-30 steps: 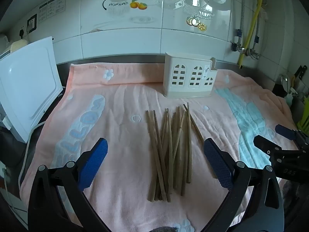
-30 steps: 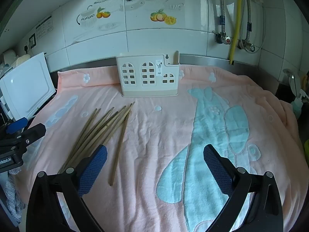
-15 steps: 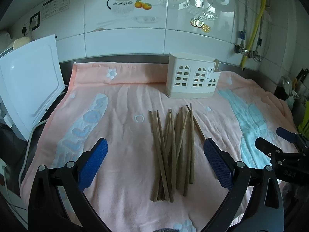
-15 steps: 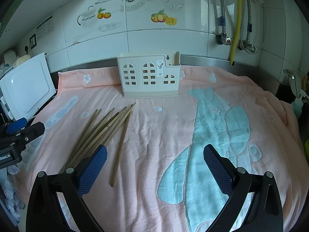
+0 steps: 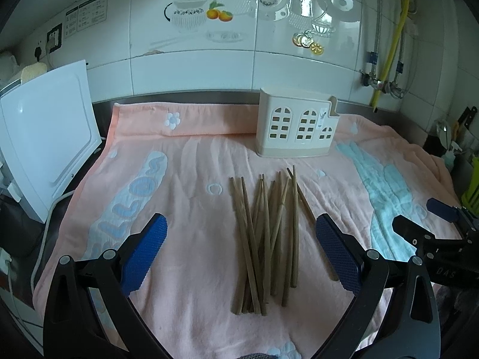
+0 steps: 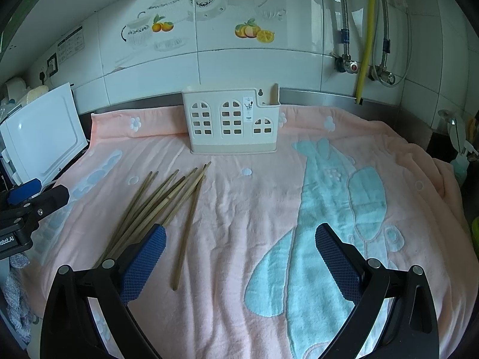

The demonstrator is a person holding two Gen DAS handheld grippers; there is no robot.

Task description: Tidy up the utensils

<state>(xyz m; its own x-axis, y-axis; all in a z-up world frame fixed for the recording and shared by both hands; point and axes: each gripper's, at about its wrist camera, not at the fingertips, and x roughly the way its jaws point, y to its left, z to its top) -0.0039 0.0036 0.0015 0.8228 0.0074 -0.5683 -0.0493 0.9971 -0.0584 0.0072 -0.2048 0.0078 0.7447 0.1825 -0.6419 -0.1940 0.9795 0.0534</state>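
Nearest the lens, the left gripper with its black arms and blue textured pads hangs spread wide over the pink towel, nothing between its fingers. Directly between and just beyond those pads lies the loose bundle of brown wooden chopsticks, crossing one another, tips fanning out toward the wall. Over on the right-hand camera, the right gripper is just as wide apart and holds nothing; it hovers above the towel's pale blue animal pattern, with the chopsticks off to its left side, one single stick lying a little apart from the pile, just beside the gripper's left pad. Further back, the cream plastic utensil holder with house-window cutouts stands upright on the towel, near the chopstick tips but not touching them. At far left, a white cutting board leans, and behind everything rises the white tiled wall.
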